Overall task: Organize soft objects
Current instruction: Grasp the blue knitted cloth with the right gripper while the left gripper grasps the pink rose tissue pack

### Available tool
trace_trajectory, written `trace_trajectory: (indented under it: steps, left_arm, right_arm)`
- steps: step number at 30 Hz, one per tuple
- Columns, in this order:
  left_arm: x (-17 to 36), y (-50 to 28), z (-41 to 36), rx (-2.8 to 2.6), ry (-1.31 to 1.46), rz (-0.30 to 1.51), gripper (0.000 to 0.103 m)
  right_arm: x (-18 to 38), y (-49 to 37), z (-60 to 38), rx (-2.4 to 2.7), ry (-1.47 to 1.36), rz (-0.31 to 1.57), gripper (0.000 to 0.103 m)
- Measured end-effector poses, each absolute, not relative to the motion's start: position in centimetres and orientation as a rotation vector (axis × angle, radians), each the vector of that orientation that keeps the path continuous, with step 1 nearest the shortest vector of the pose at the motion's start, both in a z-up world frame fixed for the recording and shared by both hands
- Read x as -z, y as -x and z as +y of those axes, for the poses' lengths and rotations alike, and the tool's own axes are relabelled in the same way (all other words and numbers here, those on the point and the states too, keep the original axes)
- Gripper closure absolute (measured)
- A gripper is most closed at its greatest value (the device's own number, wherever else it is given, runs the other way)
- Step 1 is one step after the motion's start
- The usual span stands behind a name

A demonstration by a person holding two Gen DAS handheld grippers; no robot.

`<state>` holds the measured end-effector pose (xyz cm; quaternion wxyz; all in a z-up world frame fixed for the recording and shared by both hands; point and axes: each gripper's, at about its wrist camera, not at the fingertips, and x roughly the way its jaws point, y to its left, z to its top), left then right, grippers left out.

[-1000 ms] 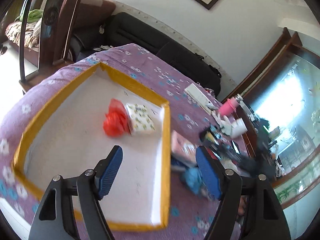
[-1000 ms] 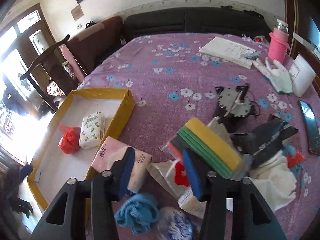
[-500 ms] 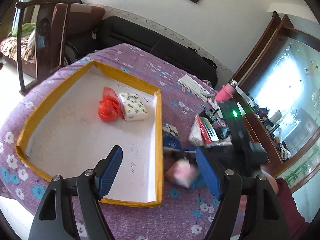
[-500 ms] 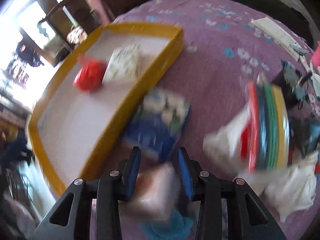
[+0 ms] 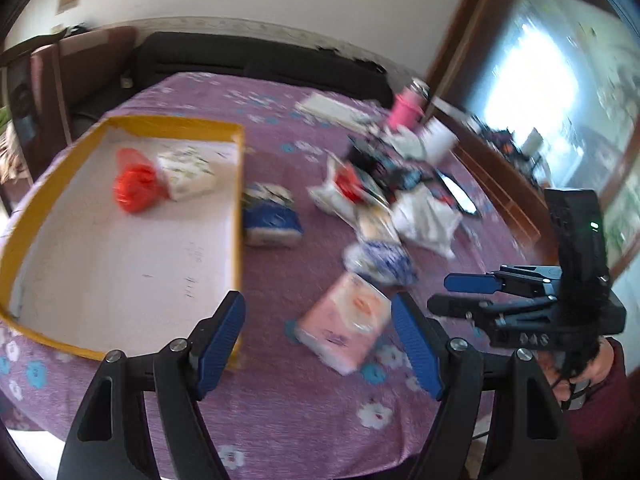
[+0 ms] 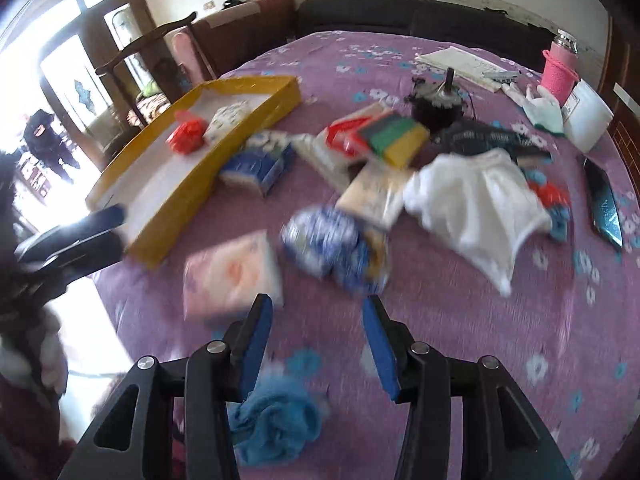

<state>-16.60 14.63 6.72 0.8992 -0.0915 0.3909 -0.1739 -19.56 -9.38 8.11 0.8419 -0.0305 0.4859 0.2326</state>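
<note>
From my left gripper (image 5: 318,330) I read the fingers spread wide and empty, hovering above the purple flowered tablecloth (image 5: 280,408). The soft pink plastic-wrapped tissue pack (image 5: 344,326) lies flat on the cloth directly ahead, between the two blue pads but beyond their tips, not touching either. Its long axis runs diagonally, near-left to far-right, so I judge a slight wrist turn is needed before the pads can close across its short side.

My right gripper (image 6: 316,344) is also spread and holds nothing; the same pack (image 6: 232,272) sits ahead and left of it, outside its finger line. A crumpled blue cloth (image 6: 276,420) lies on the table under that gripper's base. The left gripper is therefore the better aligned of the two.

Further out, a blue-and-white wrapped bundle (image 5: 378,260) lies just beyond the pack. The yellow-rimmed white tray (image 5: 236,200) stands to the left, already holding a red plastic bag (image 5: 134,188) and a white patterned tissue pack (image 5: 186,174). A blue tissue pack (image 5: 270,220) rests just beside the tray's outer wall.
</note>
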Motion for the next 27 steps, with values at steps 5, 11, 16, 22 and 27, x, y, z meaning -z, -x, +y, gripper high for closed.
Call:
trace_trajectory:
  steps: [5,11,16,22,27]
  left_arm:
    - [-5.4,15.8,11.7,0.383,0.097,0.848,0.028]
    - [-3.3,14.2,9.8,0.387,0.001,0.908,0.028]
    - [-2.3,13.3,8.8,0.378,-0.099,0.927,0.028]
    - [-1.9,12.8,8.0,0.401,-0.169,0.923,0.028]
    - [-0.9,12.5,6.3,0.373,-0.308,0.926,0.021]
  right_arm:
    - [-6.7,22.5,-9.2,-0.522,0.029,1.015,0.041]
    - [-6.1,24.7,-8.9,-0.547,0.024,0.989,0.041]
    - [-5.2,25.5,-8.4,-0.578,0.035,0.996,0.041]
    - [-4.8,25.9,-8.0,-0.586,0.037,0.993,0.047]
    - [-5.1,26.2,-7.7,-0.587,0.039,0.982,0.061]
